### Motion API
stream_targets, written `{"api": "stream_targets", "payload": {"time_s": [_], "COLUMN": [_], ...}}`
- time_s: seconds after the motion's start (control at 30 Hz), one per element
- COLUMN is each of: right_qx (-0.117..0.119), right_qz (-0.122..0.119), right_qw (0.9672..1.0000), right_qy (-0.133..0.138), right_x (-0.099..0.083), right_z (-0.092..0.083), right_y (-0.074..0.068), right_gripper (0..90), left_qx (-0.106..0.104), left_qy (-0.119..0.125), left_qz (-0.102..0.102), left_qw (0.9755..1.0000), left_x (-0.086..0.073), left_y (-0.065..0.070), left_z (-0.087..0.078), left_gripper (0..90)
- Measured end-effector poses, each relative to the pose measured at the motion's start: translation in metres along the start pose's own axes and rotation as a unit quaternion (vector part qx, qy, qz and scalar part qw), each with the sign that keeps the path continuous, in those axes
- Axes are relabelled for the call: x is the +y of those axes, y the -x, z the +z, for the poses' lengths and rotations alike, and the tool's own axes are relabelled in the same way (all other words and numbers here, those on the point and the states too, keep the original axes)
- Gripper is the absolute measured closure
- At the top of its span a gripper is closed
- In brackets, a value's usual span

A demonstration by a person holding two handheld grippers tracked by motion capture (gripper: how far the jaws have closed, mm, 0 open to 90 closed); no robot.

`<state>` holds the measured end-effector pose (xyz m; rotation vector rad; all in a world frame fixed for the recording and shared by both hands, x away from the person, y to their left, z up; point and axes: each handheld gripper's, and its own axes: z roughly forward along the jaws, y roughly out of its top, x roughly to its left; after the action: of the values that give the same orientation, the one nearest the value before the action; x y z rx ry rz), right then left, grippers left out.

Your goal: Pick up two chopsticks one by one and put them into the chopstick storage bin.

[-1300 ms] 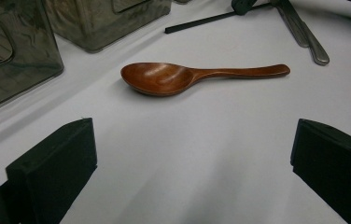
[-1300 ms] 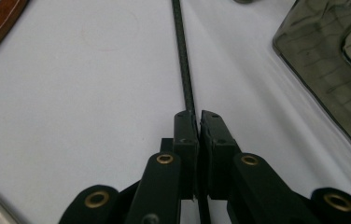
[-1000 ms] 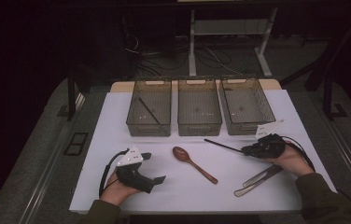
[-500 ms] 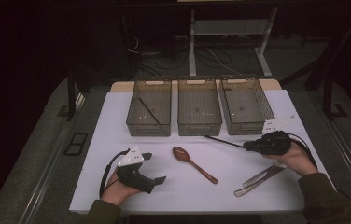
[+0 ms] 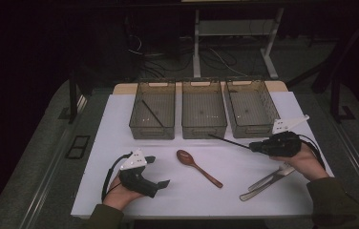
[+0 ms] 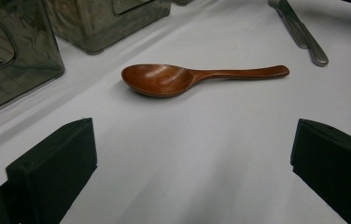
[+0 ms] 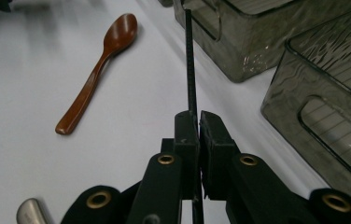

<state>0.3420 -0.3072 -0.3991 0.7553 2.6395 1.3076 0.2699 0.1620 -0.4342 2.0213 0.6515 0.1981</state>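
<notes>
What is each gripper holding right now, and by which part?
The right gripper is shut on a black chopstick, pinched near one end. The left gripper is open, holding nothing.

Right gripper (image 5: 258, 147) with black chopstick (image 5: 229, 141) near three bins (image 5: 204, 128); wooden spoon (image 5: 199, 167) mid-table.

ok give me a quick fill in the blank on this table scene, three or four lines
1. The right gripper is shut on a thin black ____.
2. The wooden spoon lies on the white table, ____ any bin.
3. The left bin holds one black ____.
4. The left gripper has its jaws ____.

Missing words: chopstick; outside; chopstick; open
</notes>
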Motion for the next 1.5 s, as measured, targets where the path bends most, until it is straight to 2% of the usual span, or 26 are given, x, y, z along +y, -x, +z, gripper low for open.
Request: {"api": "stream_targets", "payload": {"time_s": [0.2,0.8,1.0,1.23,1.5], "right_qx": [-0.003,-0.017,-0.021,-0.038,-0.05], "right_qz": [0.008,0.02,0.024,0.035,0.049], "right_qw": [0.9998,0.9994,0.9991,0.9985,0.9973], "right_qy": [0.016,0.024,0.029,0.017,0.024], "right_x": [0.008,0.031,0.045,0.059,0.077], "right_z": [-0.003,0.004,0.011,0.022,0.034], "right_y": [-0.004,-0.013,-0.013,-0.014,-0.012], "right_gripper": [85.2,85.2,85.1,85.1,85.2], "left_qx": [0.001,-0.001,0.0,0.004,0.002], "left_qy": [0.001,-0.002,-0.002,0.001,0.0], "left_qz": [0.001,0.002,0.002,0.002,0.001], "left_qw": [1.0,1.0,1.0,1.0,1.0], "left_x": [0.0,0.0,0.0,0.0,0.001], "left_y": [0.0,0.001,0.001,0.001,0.002], "left_z": [-0.001,0.002,0.001,0.0,0.002], "left_gripper": [0.0,0.0,0.0,0.0,0.0]}}
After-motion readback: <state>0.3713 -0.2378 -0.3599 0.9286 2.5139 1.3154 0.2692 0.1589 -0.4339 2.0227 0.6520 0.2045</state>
